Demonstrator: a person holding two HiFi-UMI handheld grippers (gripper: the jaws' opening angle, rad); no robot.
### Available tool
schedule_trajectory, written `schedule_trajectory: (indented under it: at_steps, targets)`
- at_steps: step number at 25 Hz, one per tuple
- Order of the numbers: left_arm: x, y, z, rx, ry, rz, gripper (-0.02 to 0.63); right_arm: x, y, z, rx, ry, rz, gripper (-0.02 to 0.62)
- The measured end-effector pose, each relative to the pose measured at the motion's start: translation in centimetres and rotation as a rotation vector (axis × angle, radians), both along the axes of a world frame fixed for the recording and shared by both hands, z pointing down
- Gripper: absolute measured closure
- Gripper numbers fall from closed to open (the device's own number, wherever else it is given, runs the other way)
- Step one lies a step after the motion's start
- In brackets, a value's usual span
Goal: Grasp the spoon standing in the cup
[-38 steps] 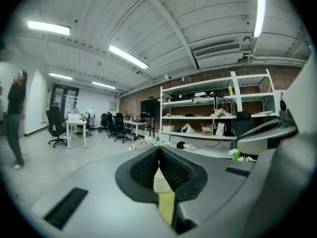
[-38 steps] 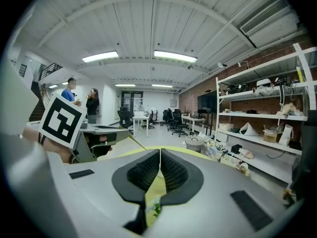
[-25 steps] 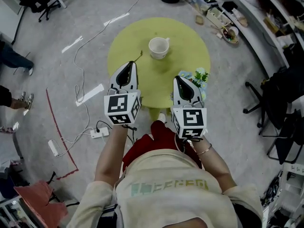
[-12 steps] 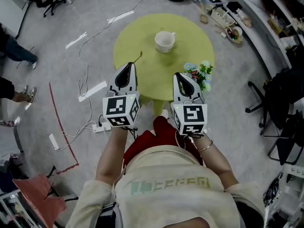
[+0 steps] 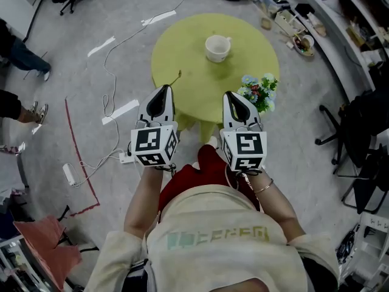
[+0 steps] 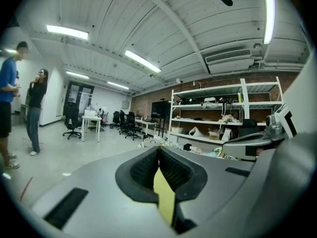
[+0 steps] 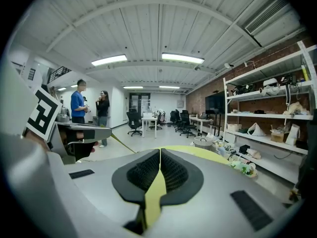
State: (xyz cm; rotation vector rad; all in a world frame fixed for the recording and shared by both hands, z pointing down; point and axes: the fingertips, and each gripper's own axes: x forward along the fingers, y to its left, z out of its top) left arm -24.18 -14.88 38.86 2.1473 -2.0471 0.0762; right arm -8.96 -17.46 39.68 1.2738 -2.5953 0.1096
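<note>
A white cup point(image 5: 217, 47) stands on the round yellow-green table point(image 5: 188, 47), handle to the right; no spoon shows in it. Both grippers hang side by side over the table's near edge, well short of the cup. My left gripper point(image 5: 162, 90) point(image 6: 159, 157) is shut, pads meeting, with nothing visible between them. A thin dark curved thing point(image 5: 177, 76) shows just past its tip; I cannot tell what it is. My right gripper point(image 5: 233, 96) point(image 7: 159, 162) is shut and empty too.
A small bunch of flowers point(image 5: 258, 90) sits on the table's right edge beside the right gripper. Cables and a power strip point(image 5: 126, 157) lie on the floor at left. Shelving point(image 7: 270, 128) runs along the right; two people point(image 7: 89, 110) stand at the left.
The table and cup have slid up and to the right in the head view, and both grippers sit a little lower, farther from the cup. Both stayed shut.
</note>
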Motion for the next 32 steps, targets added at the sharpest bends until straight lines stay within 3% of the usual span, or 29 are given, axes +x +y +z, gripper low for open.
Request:
schedule_trajectory:
  at_steps: [19, 32]
  targets:
    - [-3.1, 5.1, 1.3, -0.035, 0.045, -0.090, 0.580, -2.0, 2.4, 1.2, -0.046, -0.015, -0.054, 0.558]
    - [-3.1, 8.1, 1.1, -0.034, 0.045, -0.116, 0.580, -2.1, 4.6, 1.4, -0.041, -0.013, -0.102, 0.559]
